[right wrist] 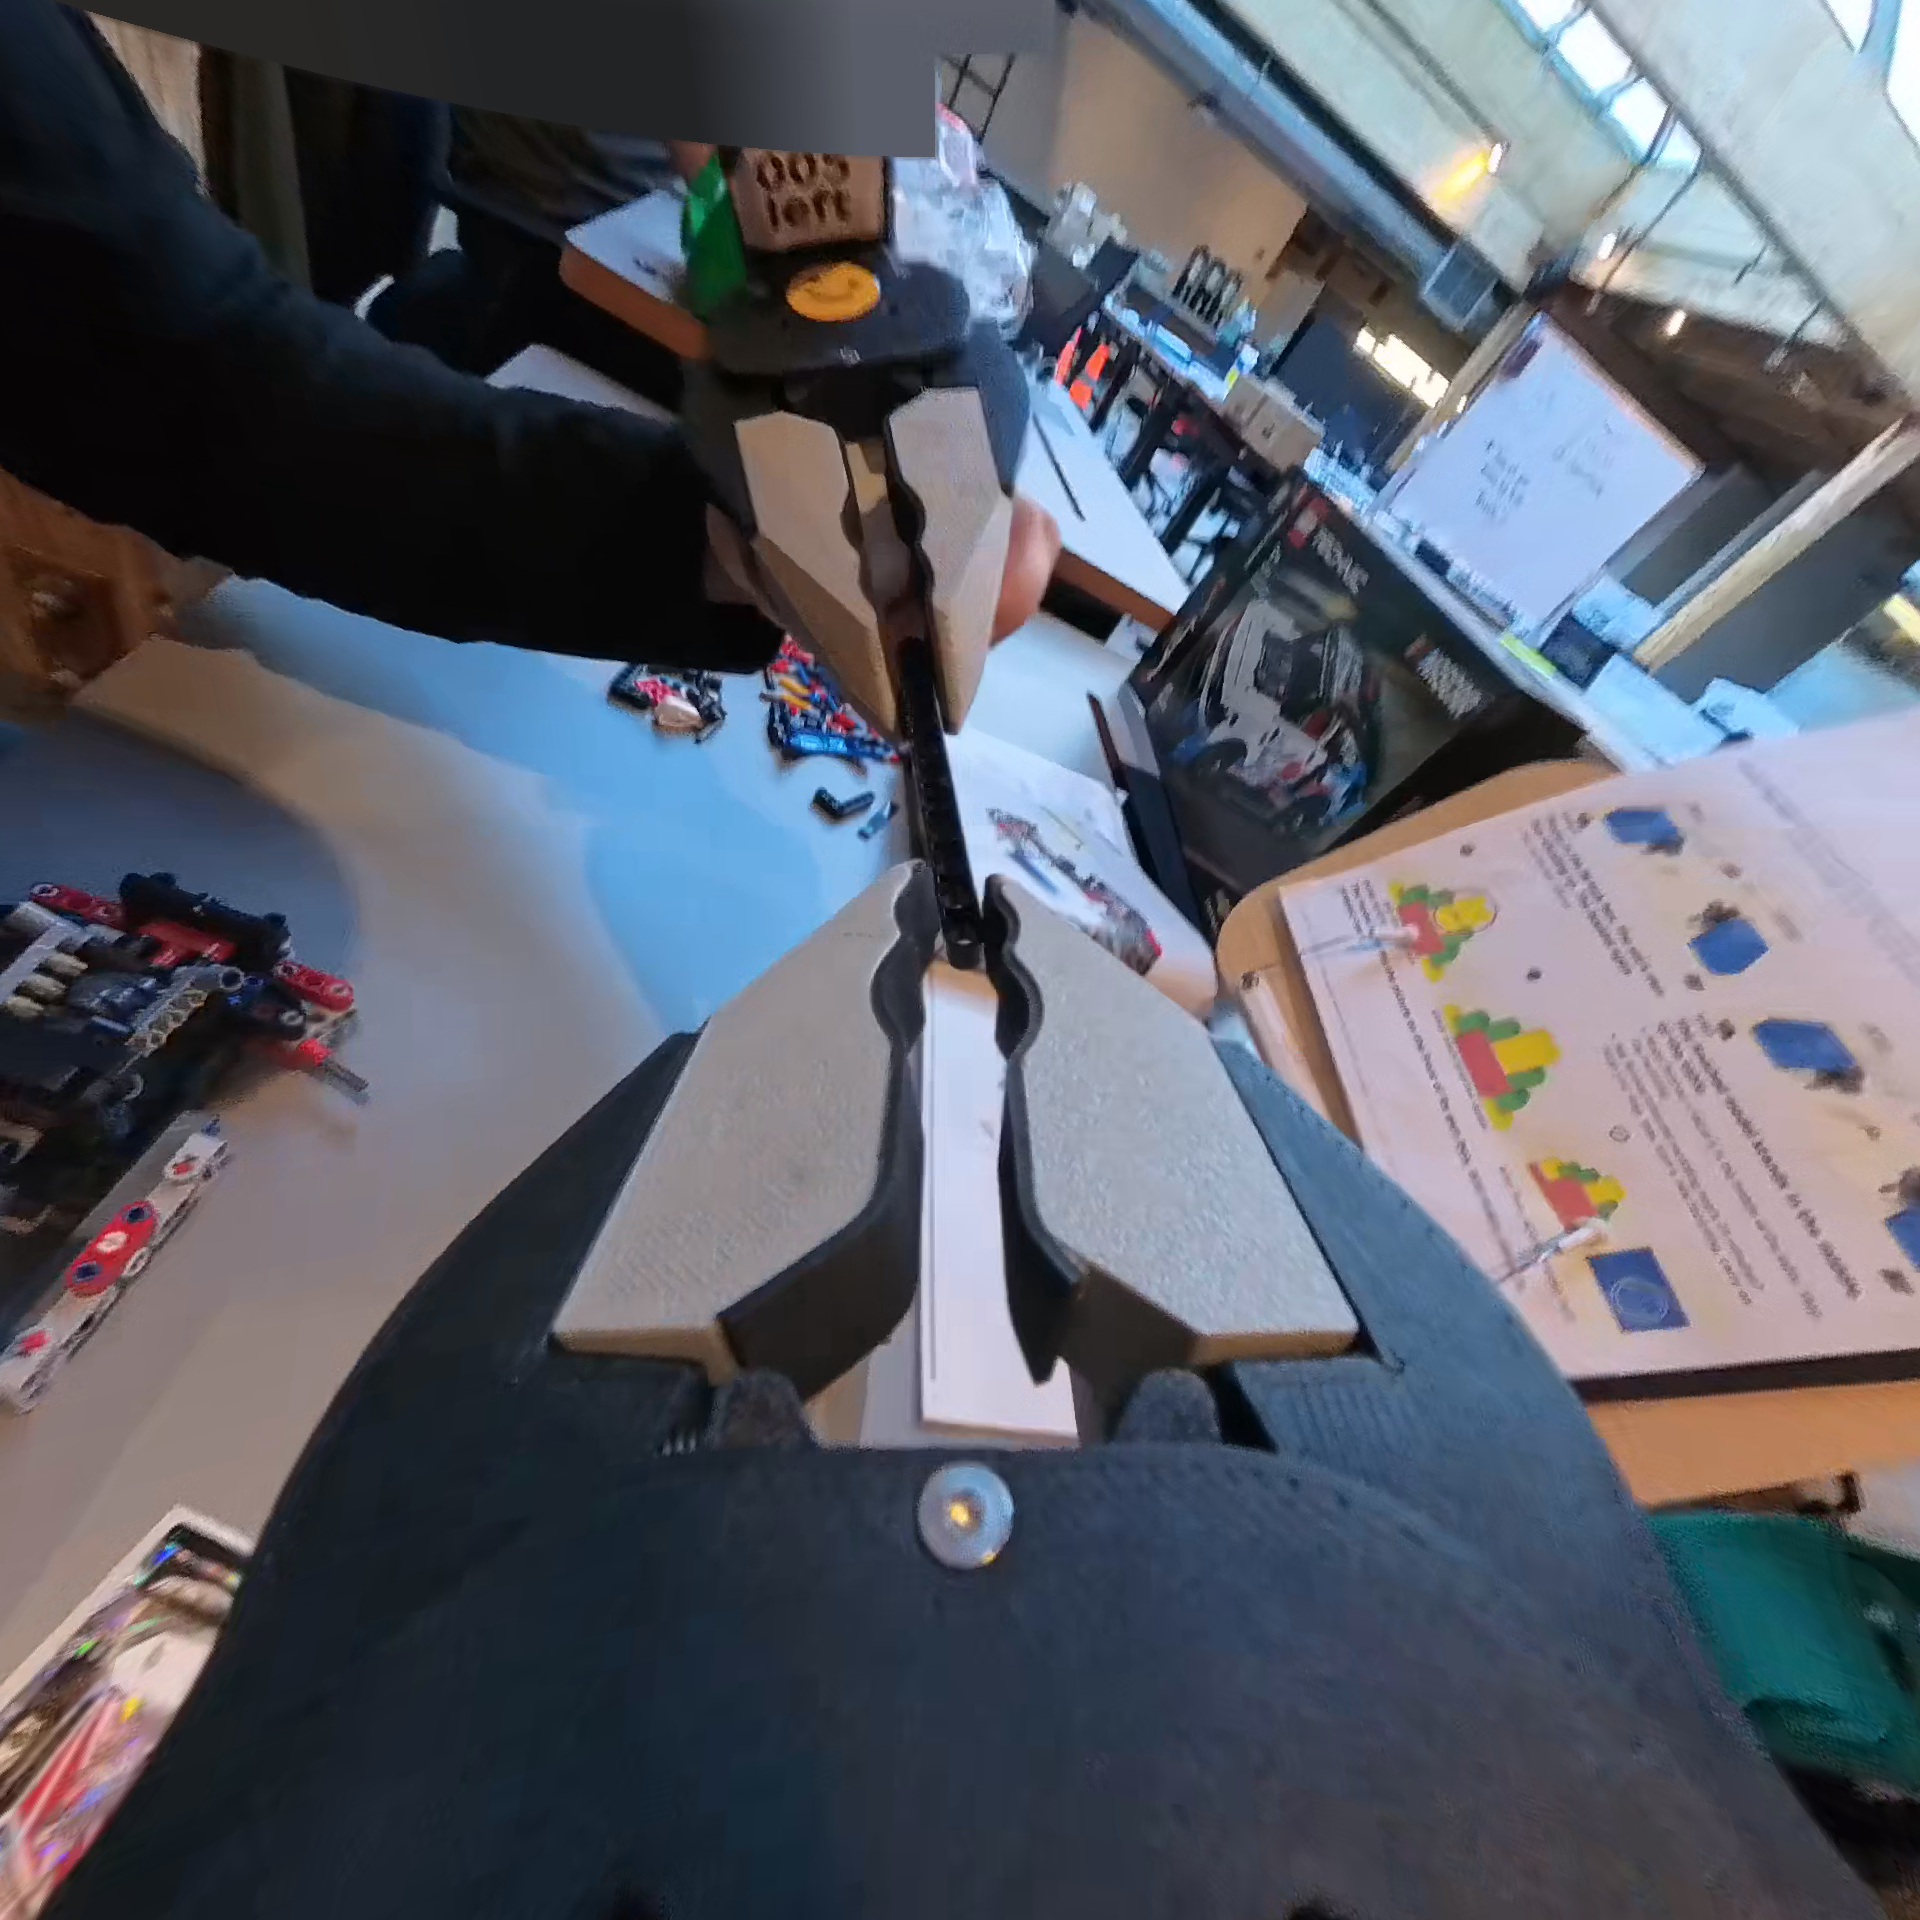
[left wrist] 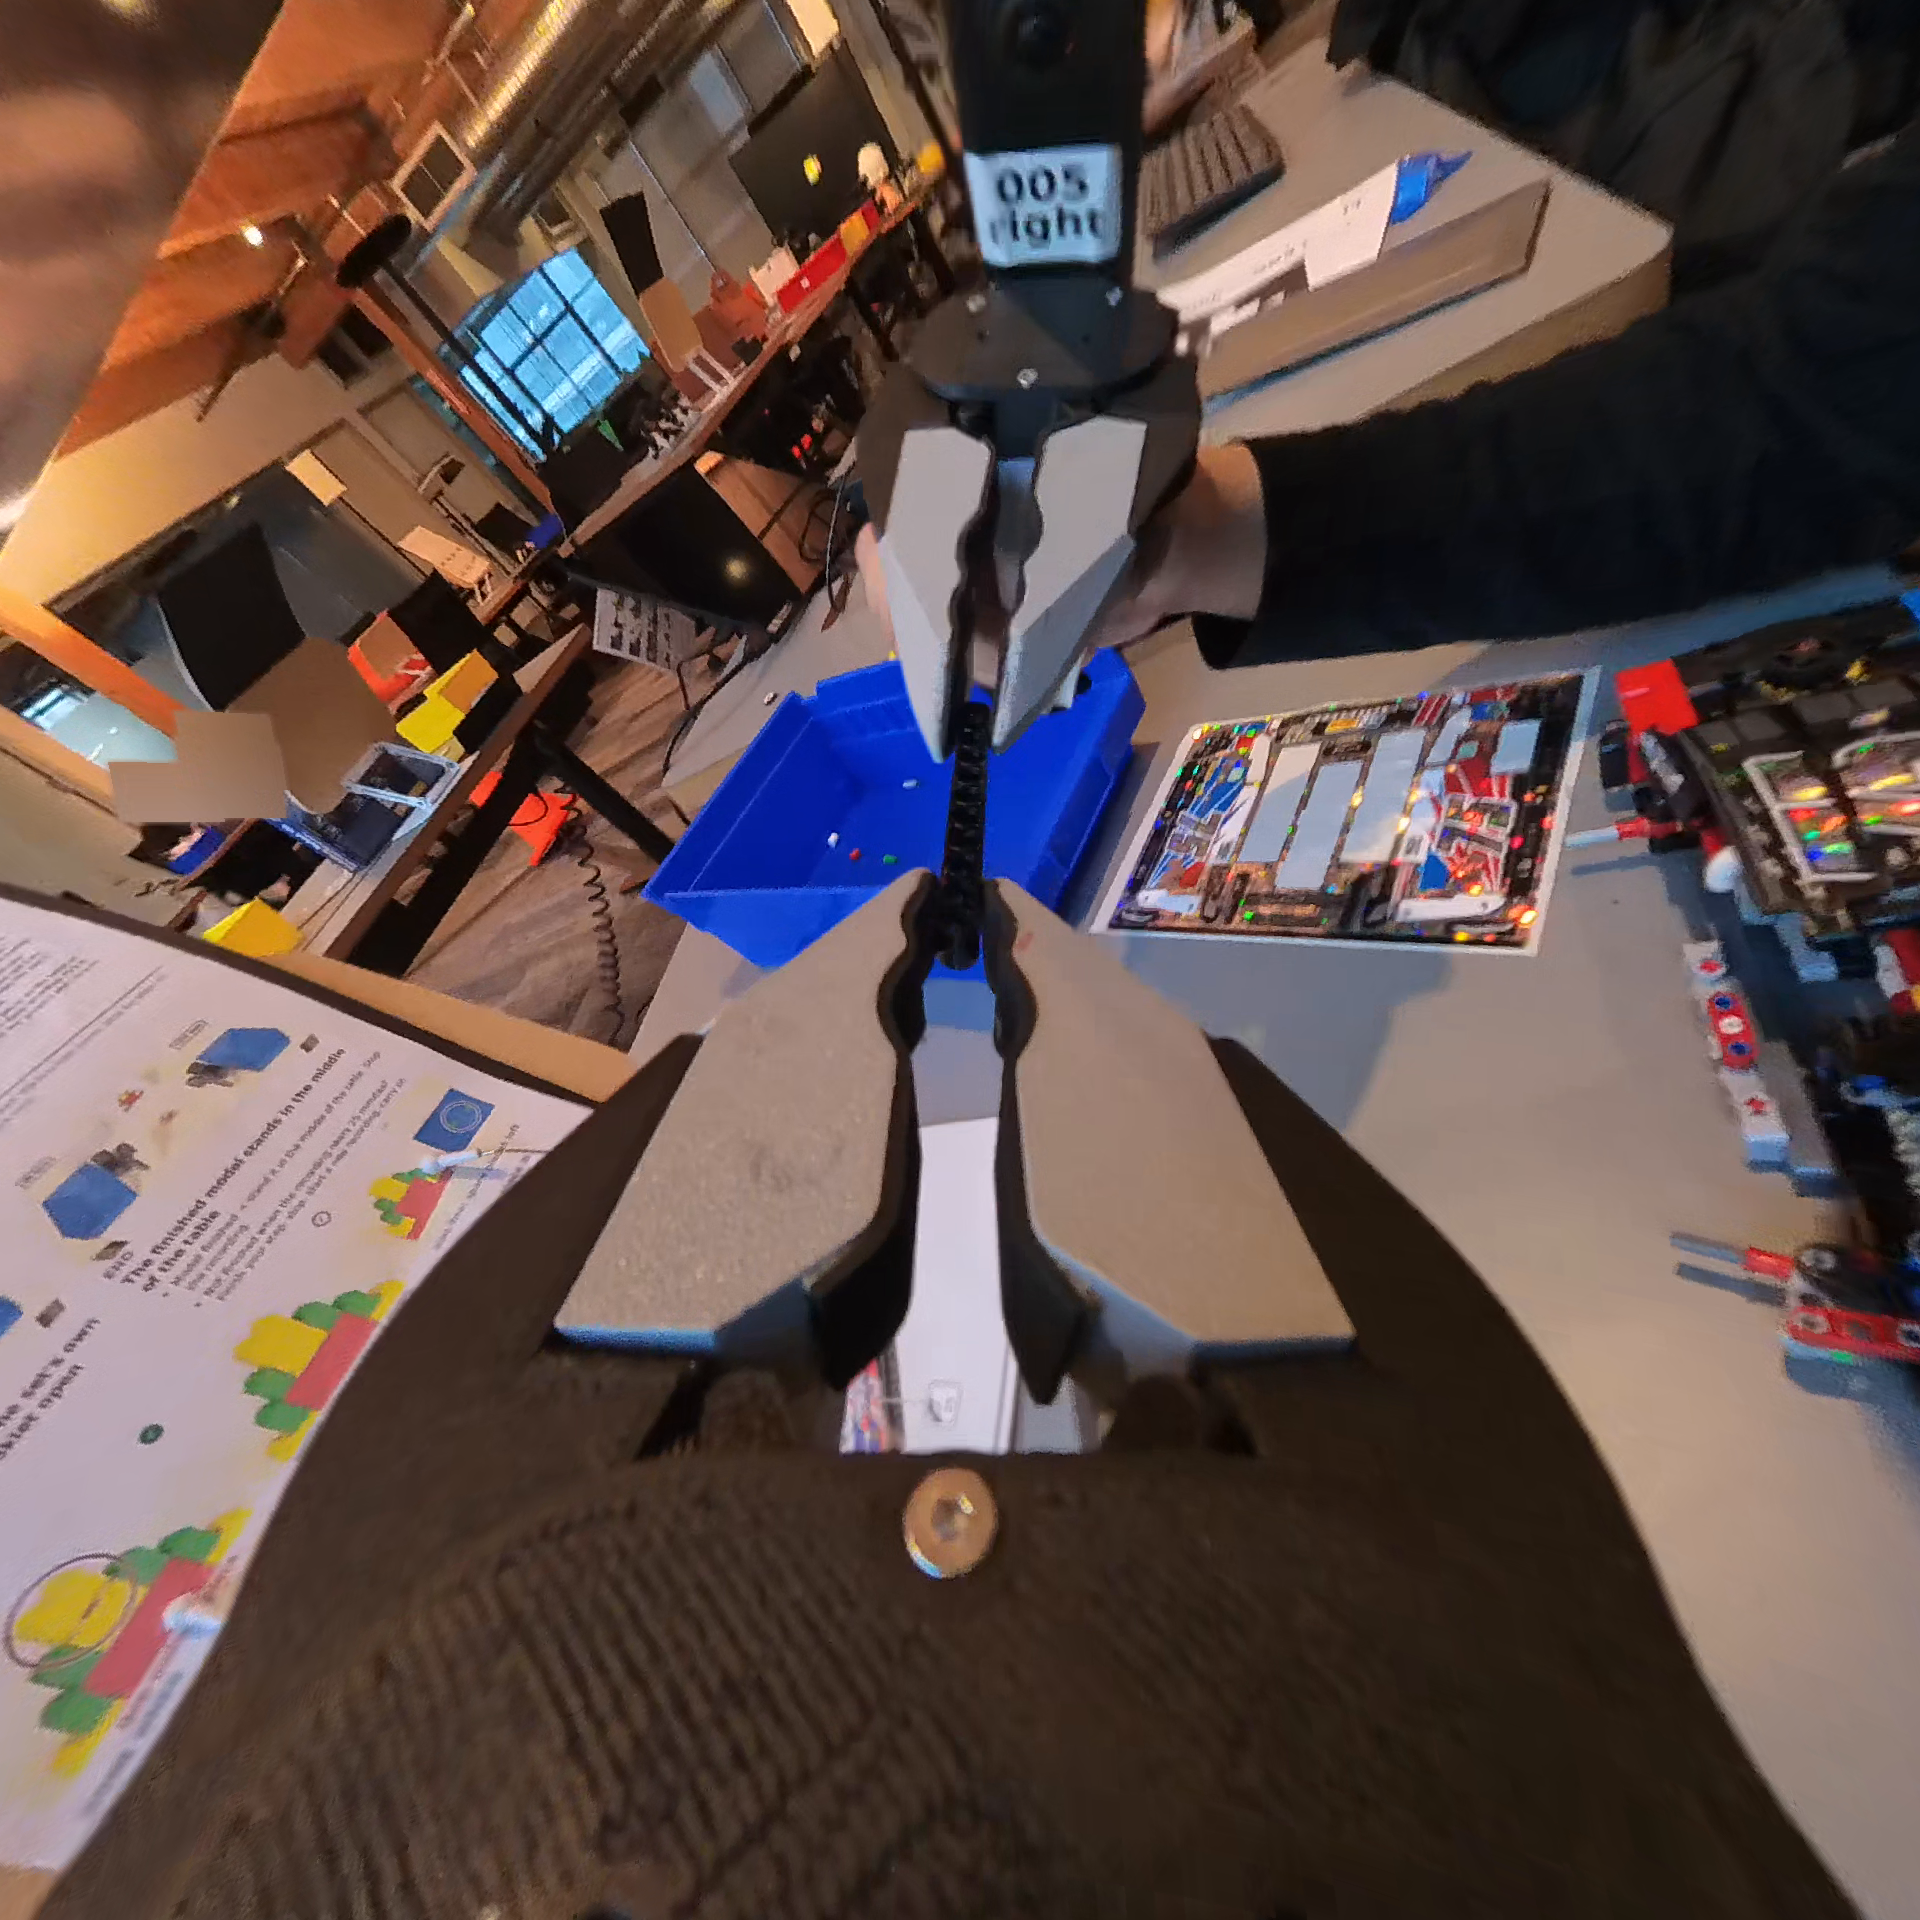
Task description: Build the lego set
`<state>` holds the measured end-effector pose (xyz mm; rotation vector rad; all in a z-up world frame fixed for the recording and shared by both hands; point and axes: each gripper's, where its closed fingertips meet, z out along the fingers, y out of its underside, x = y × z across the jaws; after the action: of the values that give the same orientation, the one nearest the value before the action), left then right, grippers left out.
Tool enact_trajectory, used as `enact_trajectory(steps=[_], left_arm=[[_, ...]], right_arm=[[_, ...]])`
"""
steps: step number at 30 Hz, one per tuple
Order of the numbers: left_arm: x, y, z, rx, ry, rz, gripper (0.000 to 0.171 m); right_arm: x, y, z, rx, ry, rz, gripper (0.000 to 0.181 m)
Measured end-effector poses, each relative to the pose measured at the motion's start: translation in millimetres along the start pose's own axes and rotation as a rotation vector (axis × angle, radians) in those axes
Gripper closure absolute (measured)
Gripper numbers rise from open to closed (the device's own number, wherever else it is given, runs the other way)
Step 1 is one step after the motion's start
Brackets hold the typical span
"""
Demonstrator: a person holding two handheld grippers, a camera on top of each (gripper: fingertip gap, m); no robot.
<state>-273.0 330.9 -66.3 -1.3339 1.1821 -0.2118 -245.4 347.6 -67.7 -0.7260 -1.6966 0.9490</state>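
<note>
A long black lego beam [left wrist: 966, 821] with holes is held in the air between both grippers. My left gripper [left wrist: 958, 920] is shut on its near end. My right gripper [left wrist: 969, 732] faces me and is shut on the far end. In the right wrist view the same beam [right wrist: 935, 821] runs from my right gripper [right wrist: 961, 925] up to the left gripper [right wrist: 920, 686]. A partly built black and red lego model [left wrist: 1808, 790] sits on the grey table [left wrist: 1403, 1101] at the right, and shows at the left in the right wrist view [right wrist: 135, 997].
A blue bin [left wrist: 831, 821] with a few small pieces stands beyond the beam. A sticker sheet [left wrist: 1351, 821] lies beside it. An instruction sheet [left wrist: 208, 1247] on a board is at the left. Loose lego parts [right wrist: 800, 707], an open booklet [right wrist: 1049, 852] and the set's box [right wrist: 1309, 707] lie farther off. Across from one pair of fingers to the other is roughly 4 cm.
</note>
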Motion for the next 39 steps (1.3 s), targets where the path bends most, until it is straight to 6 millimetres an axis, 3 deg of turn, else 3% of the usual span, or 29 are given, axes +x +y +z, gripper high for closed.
enact_trajectory(steps=[5, 7, 9, 13, 17, 21, 26, 32, 39], left_arm=[[-7, 7, 14, -0.044, -0.066, 0.029, 0.167], [-8, 3, 16, 0.014, -0.089, 0.004, 0.167], [-7, 11, 21, -0.032, -0.078, 0.024, 0.167], [-4, 6, 27, -0.006, -0.078, 0.032, 0.167], [-6, 4, 27, 0.018, -0.135, 0.109, 0.167], [-8, 0, 25, 0.017, -0.170, 0.146, 0.167], [-6, -4, 25, 0.003, -0.179, 0.189, 0.167], [-4, -9, 25, 0.008, -0.190, 0.218, 0.166], [-7, -8, 24, 0.014, -0.200, 0.216, 0.167]], right_arm=[[15, 13, -19, -0.096, 0.044, 0.080, 0.171], [18, 9, -30, -0.100, 0.076, 0.082, 0.171], [20, -2, -35, -0.070, 0.107, 0.073, 0.176], [9, -21, -20, -0.050, 0.093, 0.014, 0.181], [-4, -13, 6, -0.151, 0.095, -0.106, 0.181], [-6, -15, 18, -0.162, 0.140, -0.184, 0.181], [0, -25, 18, -0.135, 0.217, -0.249, 0.181], [-3, -20, 21, -0.172, 0.205, -0.262, 0.181], [-13, -24, 11, -0.142, 0.139, -0.281, 0.177]])
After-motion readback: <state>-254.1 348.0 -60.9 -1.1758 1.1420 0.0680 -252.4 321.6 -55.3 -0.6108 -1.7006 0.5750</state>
